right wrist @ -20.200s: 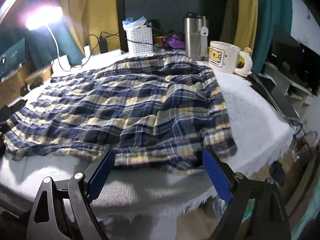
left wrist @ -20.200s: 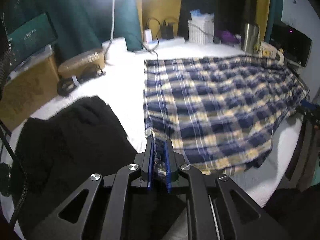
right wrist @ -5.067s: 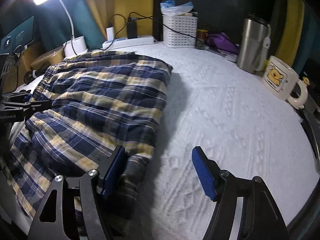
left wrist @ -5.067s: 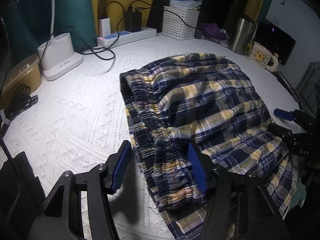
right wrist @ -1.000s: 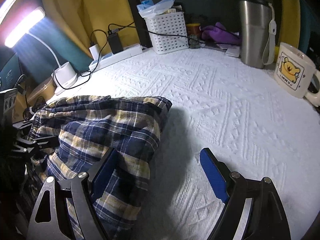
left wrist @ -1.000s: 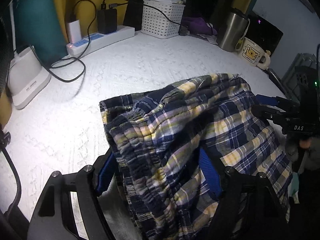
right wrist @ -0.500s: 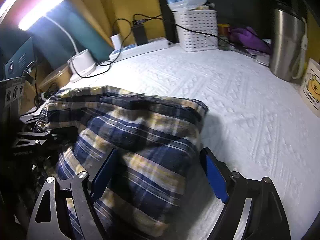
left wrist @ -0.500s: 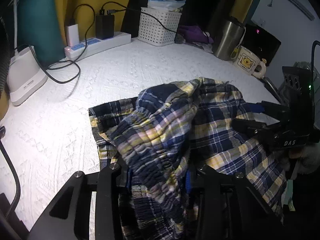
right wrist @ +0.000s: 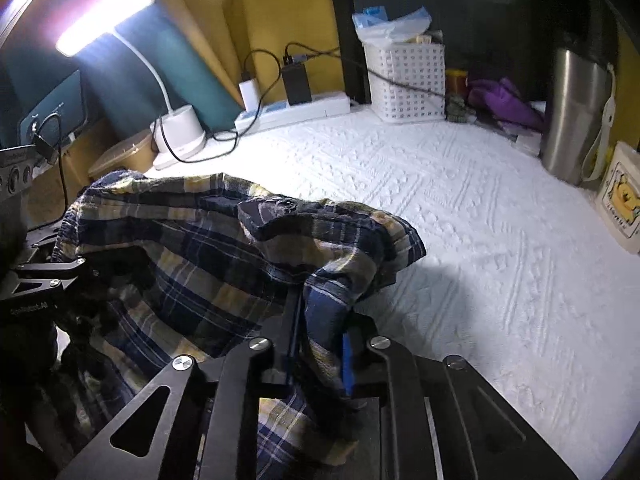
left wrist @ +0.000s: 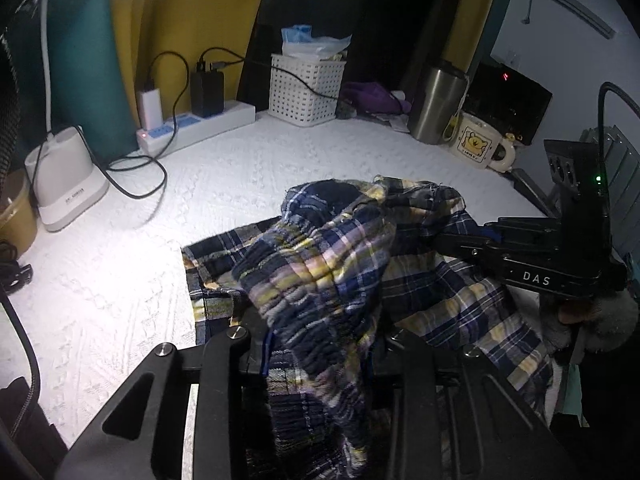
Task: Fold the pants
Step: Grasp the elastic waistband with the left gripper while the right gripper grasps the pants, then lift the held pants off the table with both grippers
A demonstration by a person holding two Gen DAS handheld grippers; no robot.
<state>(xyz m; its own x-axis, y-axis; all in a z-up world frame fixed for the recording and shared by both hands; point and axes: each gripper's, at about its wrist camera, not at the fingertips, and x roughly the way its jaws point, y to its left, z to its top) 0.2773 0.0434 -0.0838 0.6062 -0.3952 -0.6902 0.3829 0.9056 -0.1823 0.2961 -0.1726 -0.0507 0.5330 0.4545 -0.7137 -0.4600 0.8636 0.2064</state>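
Note:
The blue and yellow plaid pants (left wrist: 320, 264) lie bunched near the front edge of the white textured cover (left wrist: 200, 200). My left gripper (left wrist: 320, 348) is closing, its jaws pressing on the gathered waistband, which rises in a hump over the fingers. In the right wrist view my right gripper (right wrist: 320, 336) is closing too, its blue pads pinching a fold of the pants (right wrist: 192, 264) and holding it off the cover. The right gripper (left wrist: 452, 240) also shows in the left wrist view, tips buried in the cloth. The left gripper (right wrist: 80, 268) sits at the pants' far left.
Along the back stand a white lamp base (left wrist: 66, 176) with loose black cables (left wrist: 136, 176), a power strip (left wrist: 200, 124), a white basket (left wrist: 306, 90), a steel tumbler (left wrist: 436, 104) and a bear mug (left wrist: 476, 146). White cover stretches beyond the pants.
Both grippers went from wide open around the pants' edge to clamped on the cloth. The gripped edge has lifted and bunched into a taller hump.

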